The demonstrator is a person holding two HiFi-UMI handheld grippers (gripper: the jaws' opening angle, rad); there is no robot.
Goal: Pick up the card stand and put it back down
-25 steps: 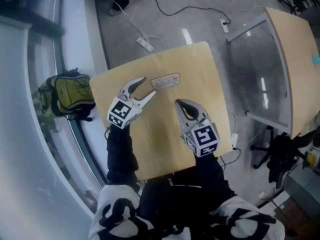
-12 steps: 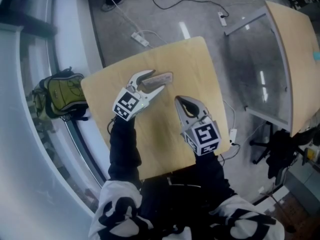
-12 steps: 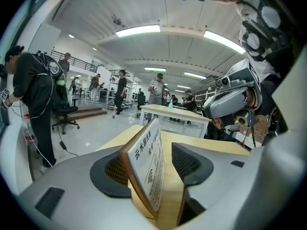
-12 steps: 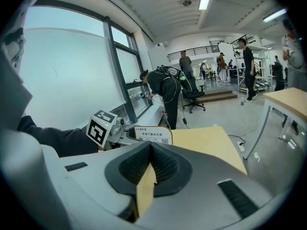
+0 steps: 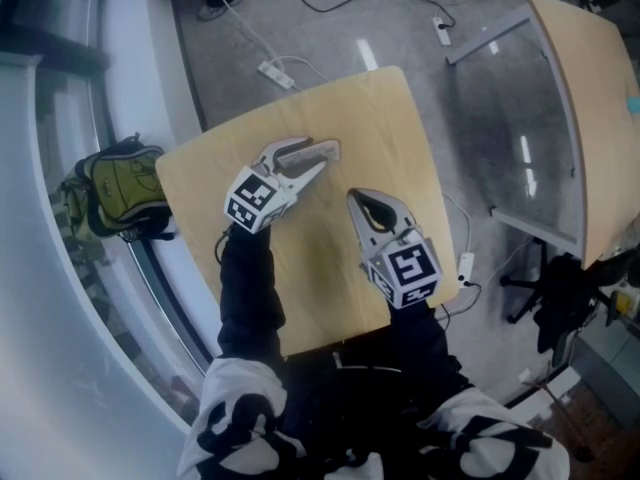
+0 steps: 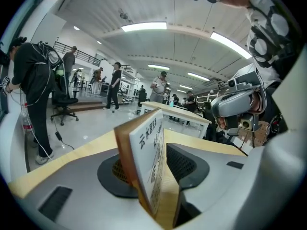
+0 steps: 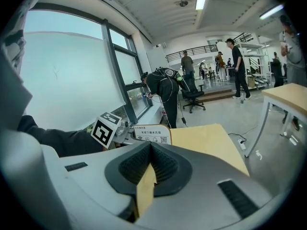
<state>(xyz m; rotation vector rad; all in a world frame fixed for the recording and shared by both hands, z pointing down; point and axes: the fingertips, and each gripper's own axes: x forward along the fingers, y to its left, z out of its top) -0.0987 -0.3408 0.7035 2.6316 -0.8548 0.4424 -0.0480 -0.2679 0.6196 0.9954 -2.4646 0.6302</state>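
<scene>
Card stand (image 5: pixel 322 150): wooden holder with a white printed card. It sits over the tabletop (image 5: pixel 370 128) near the far edge, about midway along it. Cannot tell from the head view whether its base rests on the wood or is just clear of it. The stand lies between the fingers (image 6: pixel 184 163) of the left gripper (image 5: pixel 312 155), one finger on the far side and one on the near side. In the left gripper view the stand stands edge-on and tilted in the gap. Its wooden back is against the left pad and its lower front edge against the right pad. The fingers have just been closing, and the stand keeps them fairly wide. Right gripper (image 5: pixel 356 201): over the middle of the tabletop toward the near-right corner, well apart from the stand, fingers pressed together pad to pad. The right gripper view shows the stand's printed face beside the left gripper's marker cube (image 7: pixel 106 129). Off the tabletop's left edge, a green backpack (image 5: pixel 125 183) lies on the floor. Beyond the far edge is a white power strip (image 5: pixel 280 73). A second table (image 5: pixel 590 118) stands past the right edge.
</scene>
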